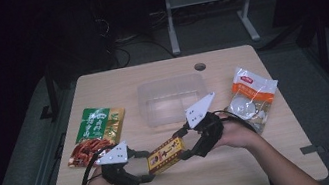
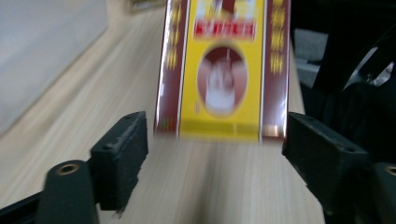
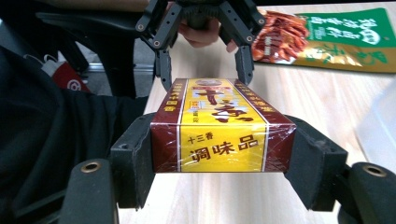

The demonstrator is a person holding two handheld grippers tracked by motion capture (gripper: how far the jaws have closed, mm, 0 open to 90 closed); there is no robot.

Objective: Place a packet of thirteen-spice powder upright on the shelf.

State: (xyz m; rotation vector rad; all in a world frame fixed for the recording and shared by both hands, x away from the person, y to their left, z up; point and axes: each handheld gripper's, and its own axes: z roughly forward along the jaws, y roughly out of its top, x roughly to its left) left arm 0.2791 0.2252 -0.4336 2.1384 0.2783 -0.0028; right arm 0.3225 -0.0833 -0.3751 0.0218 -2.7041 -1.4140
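Observation:
A yellow and maroon box (image 1: 165, 155) of seasoning hangs just above the wooden table (image 1: 245, 160) near its front edge, between my two grippers. My right gripper (image 1: 181, 145) is shut on one end of it; in the right gripper view both pads press the sides of the box (image 3: 222, 126). My left gripper (image 1: 147, 165) stands open around the other end. In the left gripper view the box (image 2: 222, 70) sits between the jaws with a small gap on each side. The right gripper view also shows the left gripper (image 3: 203, 70) flanking the far end.
A clear plastic container (image 1: 173, 98) stands at the table's middle, behind the box. A green snack packet (image 1: 96, 134) lies at the left and a white and orange bag (image 1: 252, 98) at the right. A round hole (image 1: 199, 66) is near the far edge.

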